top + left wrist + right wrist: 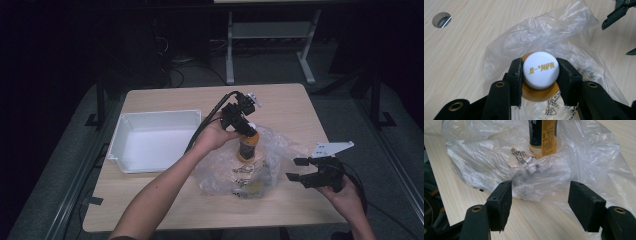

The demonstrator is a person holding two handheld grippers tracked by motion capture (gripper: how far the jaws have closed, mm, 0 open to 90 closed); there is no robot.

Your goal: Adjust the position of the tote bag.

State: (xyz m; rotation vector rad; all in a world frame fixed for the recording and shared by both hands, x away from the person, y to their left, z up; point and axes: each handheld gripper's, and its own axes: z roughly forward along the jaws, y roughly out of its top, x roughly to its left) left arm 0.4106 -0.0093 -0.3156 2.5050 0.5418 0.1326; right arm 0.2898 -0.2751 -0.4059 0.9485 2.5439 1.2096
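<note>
Inside the plastic bag (235, 170), the bottle (247, 148) stands upright, white cap clamped by the left hand-held gripper (541, 75).

The bottle's white cap (541, 70) has gold Chinese print, looks like 統一 then 阿薩姆, while the bottle label (543, 135) and the dark print with a triangle mark on the plastic bag (554, 103) are too blurry to read.

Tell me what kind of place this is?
Probably a lab or test room, not a home: a bare wooden table holding a white tray, a bottle and a plastic bag, with cables and desk frame legs on the dark floor behind.
</note>
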